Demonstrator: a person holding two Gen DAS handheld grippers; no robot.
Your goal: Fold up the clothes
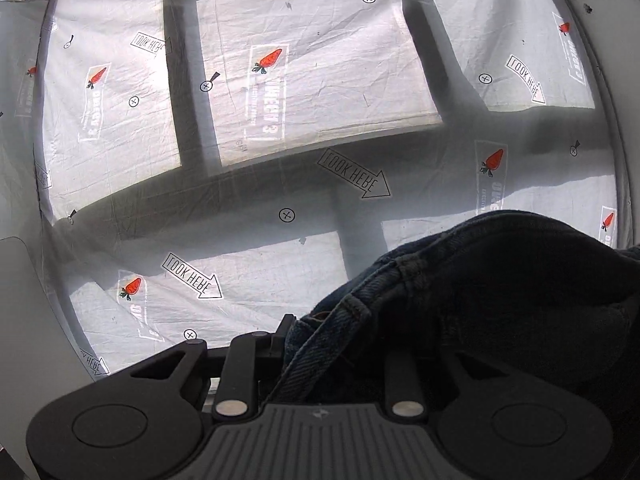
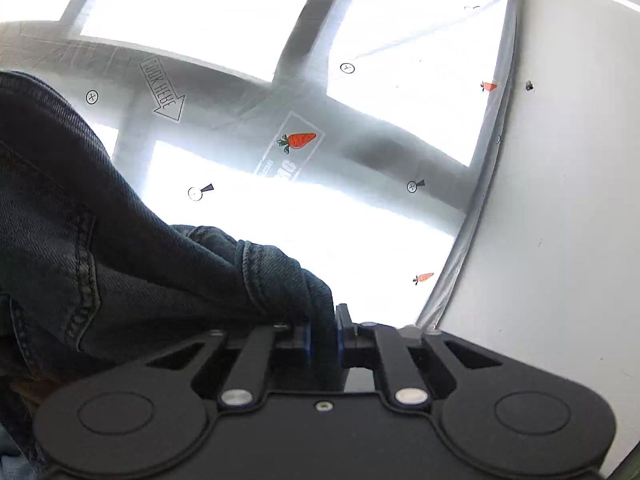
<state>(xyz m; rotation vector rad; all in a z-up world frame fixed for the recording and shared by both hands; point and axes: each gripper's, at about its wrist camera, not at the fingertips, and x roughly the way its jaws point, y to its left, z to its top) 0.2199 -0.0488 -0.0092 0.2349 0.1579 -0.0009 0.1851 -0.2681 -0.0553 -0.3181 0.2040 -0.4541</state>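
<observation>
Both grippers hold the jeans above the printed sheet

Right gripper [image 2: 322, 334] jaws pinch a jeans [image 2: 120, 248] hem; the denim trails to its left. Left gripper [image 1: 320, 344] jaws clamp the jeans' seamed edge, cloth bunching to its right over the sheet [image 1: 280, 128].

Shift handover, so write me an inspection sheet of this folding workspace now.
Surface: white printed sheet with carrots and arrows, crossed by window light and shadow.
Job's things: dark denim garment, bunched and held by both grippers.
Clutter: nothing seen.
Grippers: left gripper shut on denim garment, right-hand finger buried under cloth; right gripper shut on a stitched fold.
Cables: nothing seen.
Surroundings: pale wall beside the sheet's edge.
</observation>
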